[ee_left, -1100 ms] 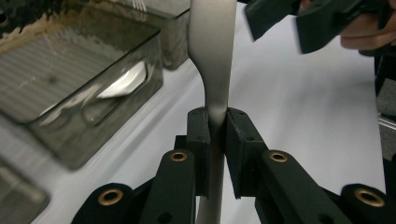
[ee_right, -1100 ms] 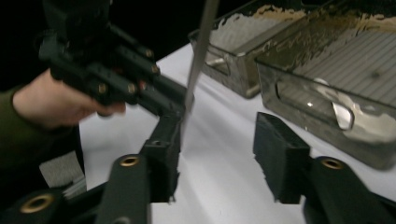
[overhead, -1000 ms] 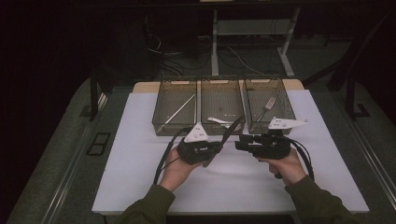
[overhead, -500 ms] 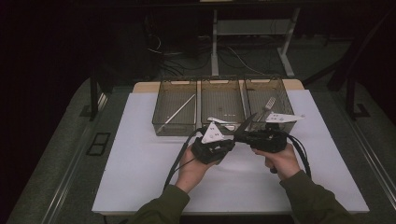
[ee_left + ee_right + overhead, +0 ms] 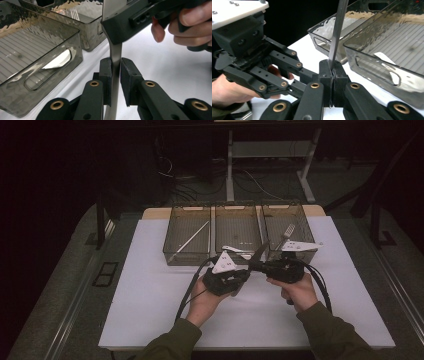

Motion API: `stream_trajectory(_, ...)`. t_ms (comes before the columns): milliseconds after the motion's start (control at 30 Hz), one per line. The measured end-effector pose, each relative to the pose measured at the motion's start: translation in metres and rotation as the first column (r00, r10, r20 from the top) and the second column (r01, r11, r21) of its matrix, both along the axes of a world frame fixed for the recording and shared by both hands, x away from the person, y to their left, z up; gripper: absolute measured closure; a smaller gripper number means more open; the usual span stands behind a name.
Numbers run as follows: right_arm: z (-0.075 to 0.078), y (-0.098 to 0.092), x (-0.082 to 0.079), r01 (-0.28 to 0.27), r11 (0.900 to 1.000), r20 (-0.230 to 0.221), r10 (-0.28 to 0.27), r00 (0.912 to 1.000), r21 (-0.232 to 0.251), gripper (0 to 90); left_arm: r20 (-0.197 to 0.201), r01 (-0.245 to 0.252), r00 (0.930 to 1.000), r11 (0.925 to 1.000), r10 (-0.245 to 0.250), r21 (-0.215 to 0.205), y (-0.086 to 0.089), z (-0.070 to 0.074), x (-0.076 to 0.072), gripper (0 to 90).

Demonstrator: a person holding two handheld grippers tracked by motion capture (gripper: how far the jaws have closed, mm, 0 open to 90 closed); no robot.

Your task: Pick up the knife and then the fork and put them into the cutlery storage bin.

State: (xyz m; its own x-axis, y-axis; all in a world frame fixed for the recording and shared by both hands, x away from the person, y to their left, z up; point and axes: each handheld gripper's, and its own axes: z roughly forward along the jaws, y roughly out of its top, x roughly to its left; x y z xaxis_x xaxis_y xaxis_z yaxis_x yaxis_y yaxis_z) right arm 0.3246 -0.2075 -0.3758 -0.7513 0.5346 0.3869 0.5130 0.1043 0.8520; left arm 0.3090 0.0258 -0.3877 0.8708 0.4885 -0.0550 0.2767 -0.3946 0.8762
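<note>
Left tray (image 5: 187,236): one long utensil lies slantwise in it, type too small to tell. Middle tray (image 5: 238,227): looks bare apart from a pale label. Right tray (image 5: 287,222): a fork (image 5: 287,232).

In front of the trays, over the white table cover (image 5: 150,295), both grippers meet on one flat metal knife (image 5: 115,62), held off the surface.

Left gripper (image 5: 116,71): jaws brought in on the handle end, pads flanking the flat sides; contact looks firm. The piece runs up between them to the other gripper's body.

Right gripper (image 5: 333,72): jaws have just been closing and now stand pressed together with the thin blade end (image 5: 338,30) pinched between them, blade rising toward the trays.

Handling, judged: stiff steel, light, won't bend or break; smooth polished faces, so likely slippery and prone to pivot in a narrow pinch. Best taken across the flat faces, on the thicker handle stretch rather than the thin blade edge.
</note>
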Motion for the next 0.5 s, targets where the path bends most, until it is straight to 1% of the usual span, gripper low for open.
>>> stream_trajectory(67, 0.002, -0.002, 0.0, 0.022, 1.0, 0.017, -0.021, 0.9996, -0.021, 88.4, 0.0, 0.013, 0.9999, 0.9999, -0.013, 0.002, 0.006, 0.001, -0.001, 72.3)
stream_trajectory(167, 0.005, -0.011, 0.002, 0.051, 0.998, 0.02, -0.051, 0.9985, -0.022, 88.5, -0.004, 0.036, 0.9993, 0.9993, -0.036, -0.001, 0.019, 0.001, -0.004, 68.3)
stream_trajectory(233, 0.008, -0.018, 0.003, 0.072, 0.997, 0.028, -0.072, 0.997, -0.027, 88.5, -0.005, 0.048, 0.9989, 0.9988, -0.048, 0.006, 0.028, 0.0, -0.005, 66.2)
stream_trajectory(300, 0.011, -0.025, 0.004, 0.084, 0.996, 0.033, -0.083, 0.9959, -0.029, 88.5, -0.014, 0.06, 0.9981, 0.9982, -0.06, 0.01, 0.039, -0.001, -0.006, 63.1)
stream_trajectory(333, 0.013, -0.029, 0.004, 0.092, 0.995, 0.039, -0.091, 0.9951, -0.033, 88.5, -0.011, 0.058, 0.9983, 0.9983, -0.058, 0.012, 0.045, -0.002, -0.006, 61.5)
stream_trajectory(367, 0.016, -0.033, 0.004, 0.102, 0.994, 0.046, -0.101, 0.9938, -0.035, 88.5, -0.012, 0.055, 0.9984, 0.9984, -0.055, 0.011, 0.05, -0.002, -0.007, 59.9)
stream_trajectory(433, 0.022, -0.043, 0.005, 0.124, 0.991, 0.056, -0.122, 0.991, -0.041, 88.5, -0.021, 0.058, 0.9981, 0.9983, -0.058, -0.008, 0.062, -0.005, -0.009, 56.4)
stream_trajectory(500, 0.029, -0.054, 0.006, 0.152, 0.987, 0.068, -0.149, 0.9865, -0.046, 88.4, -0.016, 0.061, 0.998, 0.9981, -0.061, -0.001, 0.073, -0.008, -0.012, 52.3)
